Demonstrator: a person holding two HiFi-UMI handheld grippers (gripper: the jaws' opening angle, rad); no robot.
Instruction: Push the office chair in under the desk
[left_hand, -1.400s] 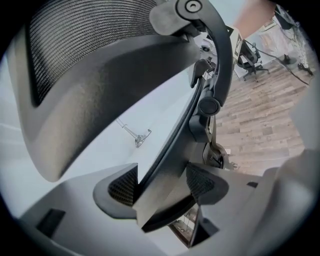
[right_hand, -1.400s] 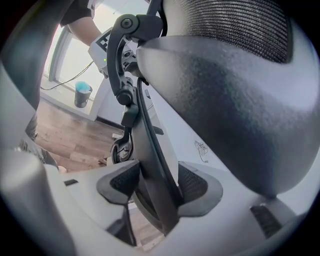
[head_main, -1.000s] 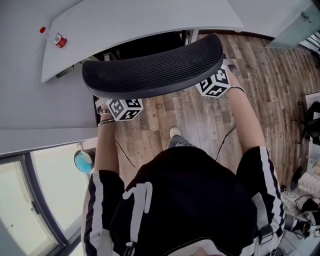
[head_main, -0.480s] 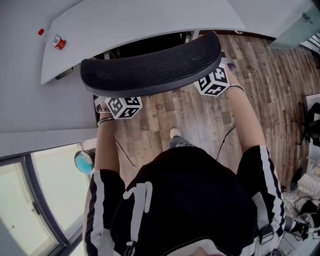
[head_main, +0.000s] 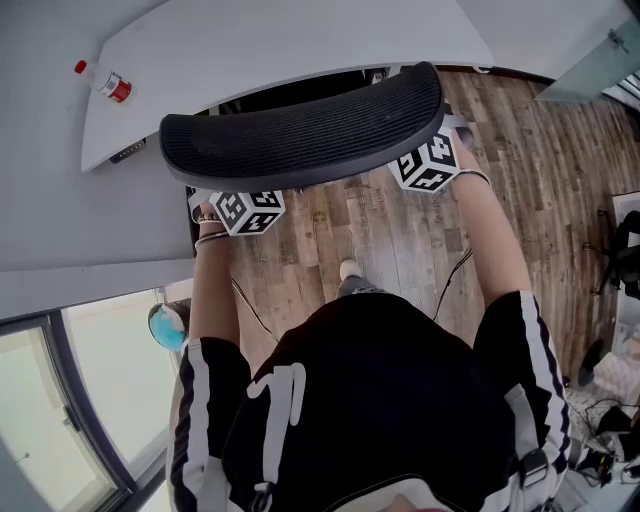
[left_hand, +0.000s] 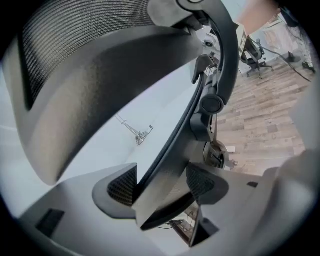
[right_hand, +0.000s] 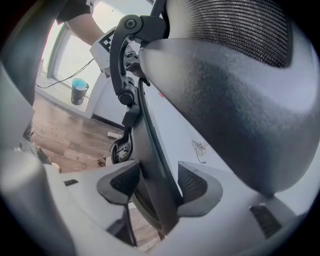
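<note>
Over the last second the office chair (head_main: 300, 140) had crept a little closer to the desk (head_main: 290, 40), and both grippers had gone along with it, level and without turning.

From where I stood, the person was leaning over the chair from behind, arms stretched out to either side of the curved, ribbed backrest (head_main: 330, 115). The left gripper (left_hand: 160, 185) was clamped on the backrest frame (left_hand: 172, 150), whose dark rim filled the gap between its two ribbed pads. The right gripper (right_hand: 159, 182) gripped the same frame on the other side, its jaws standing wide with the rim wedged between the pads.

Seen from above, the top of the backrest lay right along the desk's near edge, covering the dark opening beneath it; the seat itself was hidden. A small bottle (head_main: 104, 80) with a red cap sat near the desk's far left corner. The person's feet were on the wood floor (head_main: 380, 240) just behind the chair.
</note>
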